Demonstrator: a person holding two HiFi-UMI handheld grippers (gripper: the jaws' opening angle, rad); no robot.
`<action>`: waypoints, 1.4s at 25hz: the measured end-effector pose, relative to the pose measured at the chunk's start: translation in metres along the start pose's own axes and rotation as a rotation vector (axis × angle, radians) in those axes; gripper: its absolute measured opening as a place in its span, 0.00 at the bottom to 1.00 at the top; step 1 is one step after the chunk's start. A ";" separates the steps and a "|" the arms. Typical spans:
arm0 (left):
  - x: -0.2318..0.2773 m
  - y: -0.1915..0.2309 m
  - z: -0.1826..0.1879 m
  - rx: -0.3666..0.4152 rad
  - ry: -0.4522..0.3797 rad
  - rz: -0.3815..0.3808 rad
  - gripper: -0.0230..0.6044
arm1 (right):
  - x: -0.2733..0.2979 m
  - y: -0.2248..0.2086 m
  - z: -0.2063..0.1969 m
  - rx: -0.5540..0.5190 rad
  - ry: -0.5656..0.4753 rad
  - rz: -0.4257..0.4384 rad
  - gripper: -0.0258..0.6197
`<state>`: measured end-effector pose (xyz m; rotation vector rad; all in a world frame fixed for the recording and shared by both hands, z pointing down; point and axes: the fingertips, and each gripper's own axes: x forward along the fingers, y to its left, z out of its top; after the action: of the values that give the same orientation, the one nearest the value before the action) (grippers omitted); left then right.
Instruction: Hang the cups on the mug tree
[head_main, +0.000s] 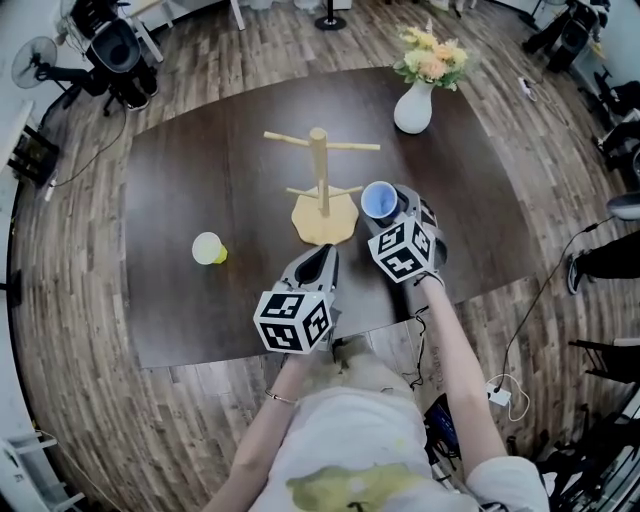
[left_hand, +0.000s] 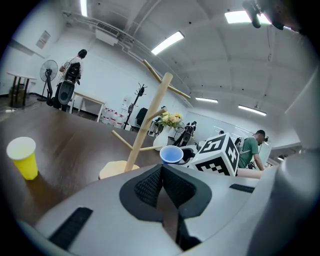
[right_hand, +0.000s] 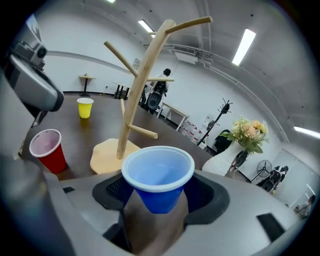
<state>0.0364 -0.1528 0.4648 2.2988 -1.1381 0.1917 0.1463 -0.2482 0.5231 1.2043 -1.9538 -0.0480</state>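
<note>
Pinching an upright blue cup (head_main: 379, 199), the right gripper (head_main: 395, 205) hovers at 3 o'clock of the mug tree (head_main: 320, 170). The left gripper (head_main: 326, 252) is pressed together, empty; a yellow cup (head_main: 208, 248) stands at the tree's 9 o'clock.

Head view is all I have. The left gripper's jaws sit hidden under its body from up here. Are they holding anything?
Observer: Nothing. The left gripper has its jaws together and empty, as its own view shows.
Operator: And how is the blue cup held?
Observer: The right gripper is shut on the lower wall of the blue cup. The cup is upright with its mouth up.
Operator: I count only two cups, blue and yellow.
Observer: There is a third. In the right gripper view a red cup stands upright on the table, left of the mug tree base.
</note>
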 end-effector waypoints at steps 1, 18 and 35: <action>-0.001 0.002 0.001 0.000 -0.003 0.004 0.07 | 0.002 0.001 0.002 -0.016 0.005 0.002 0.53; -0.020 0.037 0.011 -0.004 -0.018 0.066 0.07 | 0.019 0.022 0.038 -0.412 0.093 -0.052 0.53; -0.030 0.057 0.017 -0.018 -0.031 0.088 0.07 | 0.024 0.037 0.051 -0.617 0.099 -0.130 0.53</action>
<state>-0.0278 -0.1685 0.4640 2.2450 -1.2526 0.1795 0.0812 -0.2648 0.5203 0.8921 -1.5963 -0.6022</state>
